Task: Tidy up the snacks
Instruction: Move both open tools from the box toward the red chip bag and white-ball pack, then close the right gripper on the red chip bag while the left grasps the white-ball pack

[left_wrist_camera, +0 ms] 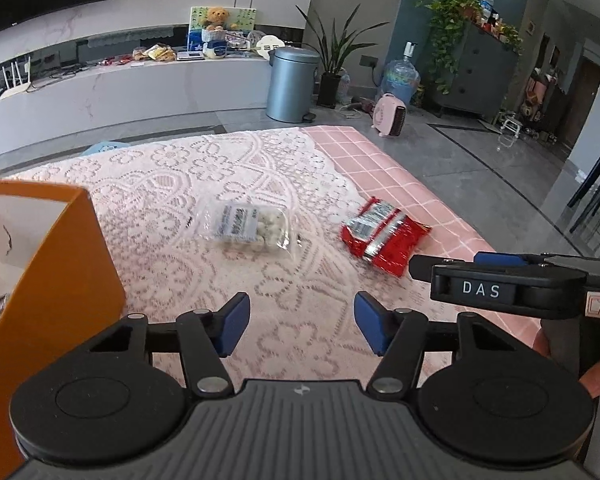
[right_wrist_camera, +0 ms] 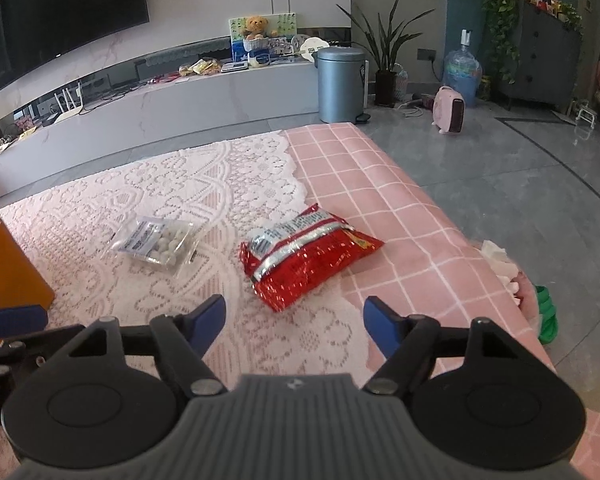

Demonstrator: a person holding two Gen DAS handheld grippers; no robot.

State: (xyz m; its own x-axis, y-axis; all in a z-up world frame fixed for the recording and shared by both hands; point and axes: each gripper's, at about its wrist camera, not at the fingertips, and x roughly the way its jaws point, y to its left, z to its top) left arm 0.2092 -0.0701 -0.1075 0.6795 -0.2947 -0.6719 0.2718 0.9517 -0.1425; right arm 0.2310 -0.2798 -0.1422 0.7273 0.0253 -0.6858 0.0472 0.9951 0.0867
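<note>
The left gripper (left_wrist_camera: 300, 322) and right gripper (right_wrist_camera: 294, 326) both have jaws wide apart, holding nothing. The red snack bag (right_wrist_camera: 306, 254) and clear candy pack (right_wrist_camera: 156, 242) lie apart on the lace-covered worktop (right_wrist_camera: 100, 208). An orange box (left_wrist_camera: 60, 256) stands left.

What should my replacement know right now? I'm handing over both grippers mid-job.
Left hand-held gripper: open, empty, above the lace cloth.
Right hand-held gripper: open, empty, pointing at the red snack bag.
The red snack bag lies across the lace edge and the pink checked cloth. The clear pack of white candies lies on the lace, to its left. The orange box stands open at far left, with something already inside.
Left: both packs, presumably into the box.
</note>
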